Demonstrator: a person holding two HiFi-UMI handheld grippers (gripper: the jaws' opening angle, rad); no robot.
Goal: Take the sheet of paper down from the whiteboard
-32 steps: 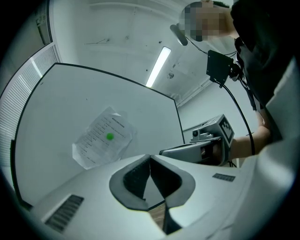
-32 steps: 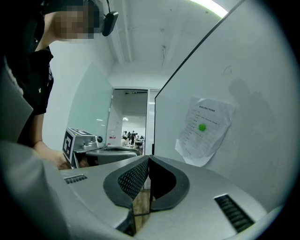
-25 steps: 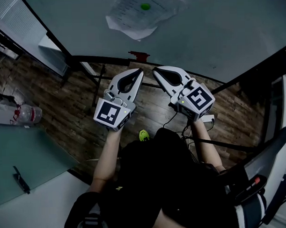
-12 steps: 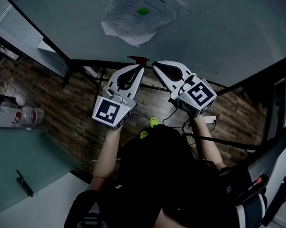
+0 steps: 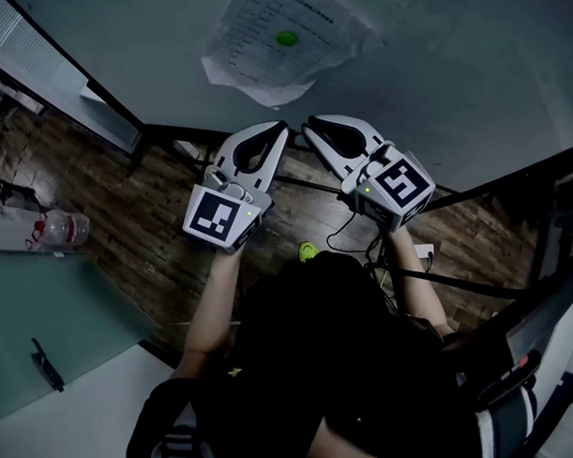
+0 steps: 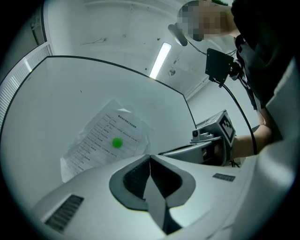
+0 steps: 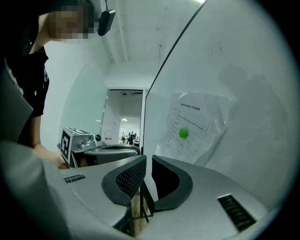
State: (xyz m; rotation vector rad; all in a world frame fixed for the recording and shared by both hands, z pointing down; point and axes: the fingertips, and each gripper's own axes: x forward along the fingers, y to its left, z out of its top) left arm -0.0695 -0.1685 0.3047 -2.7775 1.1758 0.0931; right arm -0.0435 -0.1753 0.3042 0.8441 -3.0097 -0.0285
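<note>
Our left gripper has its jaws together on nothing; the right gripper jaws have just been opening to a narrow gap, also empty. Nothing is done yet. The sheet of paper hangs on the whiteboard under a green magnet, on the far side of both tips, untouched.

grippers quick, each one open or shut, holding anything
Left gripper: shut, holding nothing.
Right gripper: jaws a little apart, they have just been opening, nothing between them.
</note>
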